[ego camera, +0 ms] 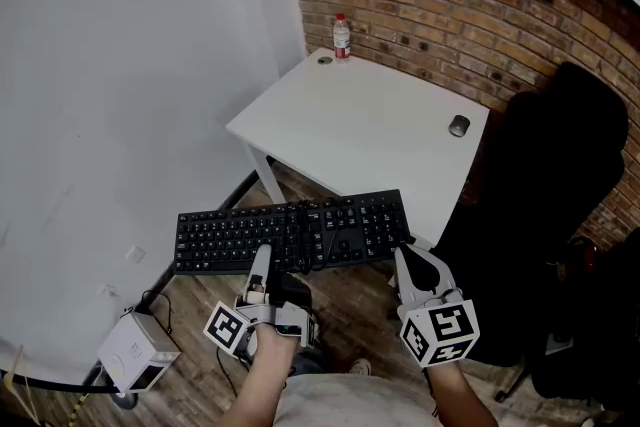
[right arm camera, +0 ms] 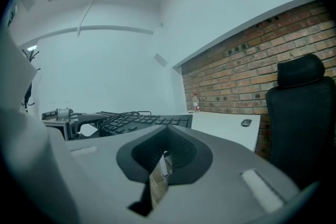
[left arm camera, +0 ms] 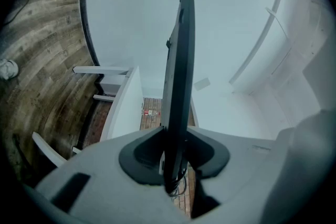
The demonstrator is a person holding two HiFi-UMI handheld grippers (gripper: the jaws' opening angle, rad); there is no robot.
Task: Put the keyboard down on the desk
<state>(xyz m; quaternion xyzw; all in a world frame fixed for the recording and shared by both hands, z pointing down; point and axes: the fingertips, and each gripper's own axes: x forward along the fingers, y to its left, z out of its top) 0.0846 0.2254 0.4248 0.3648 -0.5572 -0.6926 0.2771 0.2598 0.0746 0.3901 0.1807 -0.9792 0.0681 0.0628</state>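
Two walls are meeting at the corner, a plain white wall (ego camera: pixel 120 85) and a brick wall (ego camera: pixel 450 5), with a wooden floor (ego camera: pixel 350 315) running beneath them. A black office chair (ego camera: pixel 560 185) is standing at the right, just beside the white desk (ego camera: pixel 350 125) that is sitting in the corner.

The black keyboard (ego camera: pixel 290 233) is hanging in the air over the floor, keys up. It is near the desk's front edge and is not touching it.

The left tool (ego camera: pixel 268 265) is pinching the keyboard's near edge around its middle. The left gripper view is showing what the head view cannot: the keyboard (left arm camera: pixel 178 76) standing edge-on between the two jaws, with both pads pressing on it.

The right tool (ego camera: pixel 408 260) is sitting at the keyboard's near right corner. Only the right gripper view is showing its jaws, which are drawn almost together with a thin slit between them and nothing in it. The keyboard is lying just beyond and above their tips.

A small white box (ego camera: pixel 138 352) is sitting on the floor by the white wall, and only the head view is catching it. A water bottle (ego camera: pixel 341 37) is standing upright at the desk's far corner, and a dark mouse (ego camera: pixel 459 125) is lying near its right edge. Both are appearing again, tiny, in the right gripper view.
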